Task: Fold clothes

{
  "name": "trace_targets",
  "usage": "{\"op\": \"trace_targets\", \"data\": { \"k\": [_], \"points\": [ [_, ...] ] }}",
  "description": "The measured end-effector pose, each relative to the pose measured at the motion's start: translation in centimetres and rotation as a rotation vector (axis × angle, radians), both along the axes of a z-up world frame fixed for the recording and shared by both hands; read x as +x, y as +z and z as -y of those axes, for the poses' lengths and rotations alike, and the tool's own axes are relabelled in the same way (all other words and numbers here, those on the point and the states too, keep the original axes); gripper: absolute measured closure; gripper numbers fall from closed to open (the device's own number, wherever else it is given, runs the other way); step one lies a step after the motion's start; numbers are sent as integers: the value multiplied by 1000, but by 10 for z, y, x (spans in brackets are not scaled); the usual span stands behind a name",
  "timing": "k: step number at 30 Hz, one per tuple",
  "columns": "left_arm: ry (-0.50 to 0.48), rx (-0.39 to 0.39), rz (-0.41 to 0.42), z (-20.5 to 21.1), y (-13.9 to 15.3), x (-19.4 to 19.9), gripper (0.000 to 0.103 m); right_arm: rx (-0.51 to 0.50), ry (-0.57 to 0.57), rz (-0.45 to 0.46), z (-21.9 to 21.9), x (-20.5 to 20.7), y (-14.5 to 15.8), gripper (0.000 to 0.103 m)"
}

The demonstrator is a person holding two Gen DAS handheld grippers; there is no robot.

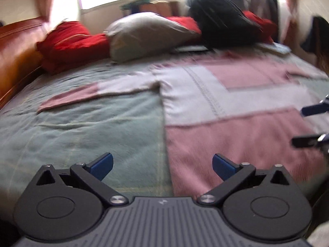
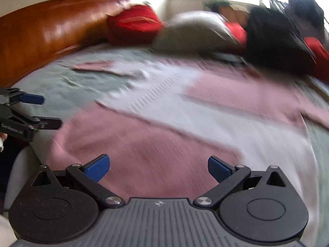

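Hovering low over the near edge of the bed with the left gripper (image 1: 162, 164), jaws standing wide apart and holding nothing. One blue pad is sitting over the green bedspread (image 1: 92, 127), the other over the pink hem of the sweater (image 1: 226, 103), so straddling the garment's left side edge, probably so as to take that corner.

Scanning from the left: passing the brown headboard (image 1: 16, 47) along the bed's side, then the red cushion (image 1: 67, 43), the grey pillow (image 1: 148, 35) and the black bag (image 1: 222, 20), all pushed to the far end, seemingly leaving the middle of the bed as working room.

Finding the task's thing there. The pink and white sweater is lying spread flat on the bedspread, hem toward the cameras, with its left sleeve (image 1: 82, 96) stretched out sideways onto the green and no fold showing anywhere in the body. Laid open like this, edges and corners are easy to reach from the near side. Blur is smearing both views, so not judging small wrinkles or the far sleeve.

Ending at the right with the right gripper (image 2: 158, 165), poised just above the pink hem band, jaws likewise spread wide and gripping nothing. From the left view, seeing it (image 1: 308, 123) coming in at the right edge, level with the garment.

Reading the pair as bracketing the hem from either side — a stance suiting a two-handed lift of the bottom edge — though not telling from this alone which fold is meant.
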State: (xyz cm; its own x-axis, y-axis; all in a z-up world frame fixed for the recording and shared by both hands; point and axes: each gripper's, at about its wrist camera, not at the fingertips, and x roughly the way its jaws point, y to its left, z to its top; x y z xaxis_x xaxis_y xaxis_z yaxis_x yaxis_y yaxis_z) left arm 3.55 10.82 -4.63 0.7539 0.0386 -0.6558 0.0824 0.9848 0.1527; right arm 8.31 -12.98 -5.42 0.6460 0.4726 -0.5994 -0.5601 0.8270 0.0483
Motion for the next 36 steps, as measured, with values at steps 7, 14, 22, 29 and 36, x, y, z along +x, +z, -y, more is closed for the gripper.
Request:
{"op": "trace_targets", "data": {
  "k": [7,14,22,29,36],
  "points": [
    [131,-73,47,-14,17,-9,1,-63,97,41,-70,22,-27,0],
    [130,-77,27,-16,9,-11,1,-86,82,-1,-38,-22,-39,0],
    [-36,-99,30,21,11,14,1,-129,13,110,-4,-28,-7,0],
    [-172,-98,27,54,1,20,1,-165,-157,34,22,6,-32,0],
    [-198,-124,-75,52,-21,13,1,-70,-189,-18,58,-36,-40,0]
  ]
}}
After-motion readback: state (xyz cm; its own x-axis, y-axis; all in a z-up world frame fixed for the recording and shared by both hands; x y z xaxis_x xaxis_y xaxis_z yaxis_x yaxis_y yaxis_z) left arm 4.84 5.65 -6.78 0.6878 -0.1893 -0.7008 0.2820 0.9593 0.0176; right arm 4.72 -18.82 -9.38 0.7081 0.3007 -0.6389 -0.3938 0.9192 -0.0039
